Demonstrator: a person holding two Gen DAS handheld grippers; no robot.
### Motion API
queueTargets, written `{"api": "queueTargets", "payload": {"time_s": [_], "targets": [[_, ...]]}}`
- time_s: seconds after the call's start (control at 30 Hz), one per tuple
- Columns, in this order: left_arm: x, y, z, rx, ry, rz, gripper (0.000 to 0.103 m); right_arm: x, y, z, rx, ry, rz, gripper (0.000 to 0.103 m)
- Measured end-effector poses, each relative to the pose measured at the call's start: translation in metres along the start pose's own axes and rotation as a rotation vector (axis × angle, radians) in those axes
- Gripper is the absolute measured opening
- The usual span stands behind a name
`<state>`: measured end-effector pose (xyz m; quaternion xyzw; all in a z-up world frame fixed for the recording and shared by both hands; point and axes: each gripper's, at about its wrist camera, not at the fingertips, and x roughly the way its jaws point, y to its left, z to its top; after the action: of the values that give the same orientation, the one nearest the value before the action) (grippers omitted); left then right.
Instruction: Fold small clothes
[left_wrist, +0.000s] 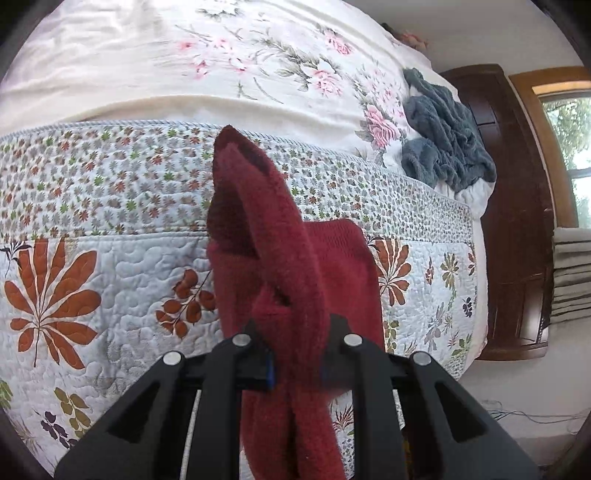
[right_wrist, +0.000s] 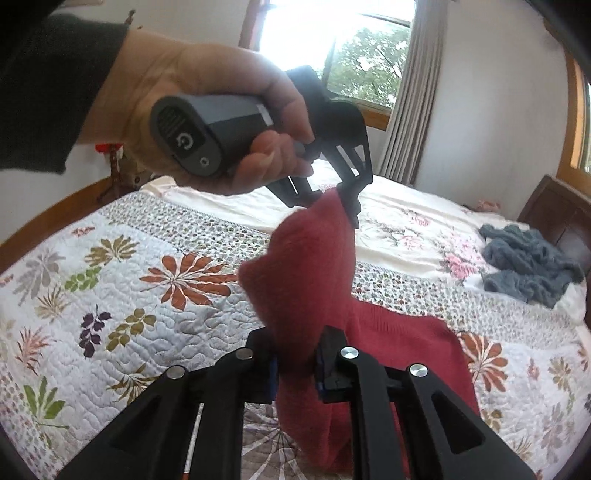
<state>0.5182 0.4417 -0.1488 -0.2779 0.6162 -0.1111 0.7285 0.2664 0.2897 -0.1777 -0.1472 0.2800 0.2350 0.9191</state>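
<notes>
A dark red fuzzy knit garment (left_wrist: 280, 258) is held up over the bed between both grippers. My left gripper (left_wrist: 297, 325) is shut on one bunched part of it, and cloth hangs down past the fingers. In the right wrist view my right gripper (right_wrist: 295, 336) is shut on another part of the red garment (right_wrist: 306, 273). Farther up in that view a hand (right_wrist: 207, 99) holds the left gripper (right_wrist: 328, 205), pinched on the garment's top corner. A ribbed part of the garment (right_wrist: 406, 332) rests on the quilt behind.
The bed carries a flowered quilt (right_wrist: 147, 295) and, beyond it, a cream floral sheet (left_wrist: 184, 74). A crumpled blue-grey fluffy cloth (right_wrist: 528, 262) lies near the dark wooden headboard (left_wrist: 517, 221). A curtained window (right_wrist: 351, 55) is behind. Cables (left_wrist: 535, 417) lie on the floor.
</notes>
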Motion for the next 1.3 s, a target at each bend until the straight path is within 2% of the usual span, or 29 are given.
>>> {"api": "queueTargets", "payload": {"time_s": [0.37,0.67,1.07,1.3], "targets": [[0.019,-0.037,0.004,0.033,0.010,0.041,0.014,-0.011,-0.037,-0.005,0.088,-0.017,-0.001,0.011],[0.051,-0.075,0.008,0.076,0.037,0.094,0.014,-0.017,-0.077,-0.019,0.191,-0.028,-0.016,0.011],[0.115,-0.130,0.003,0.146,0.091,0.190,0.014,-0.022,-0.135,-0.058,0.353,-0.018,-0.033,0.011],[0.156,-0.154,-0.006,0.175,0.099,0.296,0.014,-0.019,-0.172,-0.092,0.487,0.009,-0.002,0.010]]}}
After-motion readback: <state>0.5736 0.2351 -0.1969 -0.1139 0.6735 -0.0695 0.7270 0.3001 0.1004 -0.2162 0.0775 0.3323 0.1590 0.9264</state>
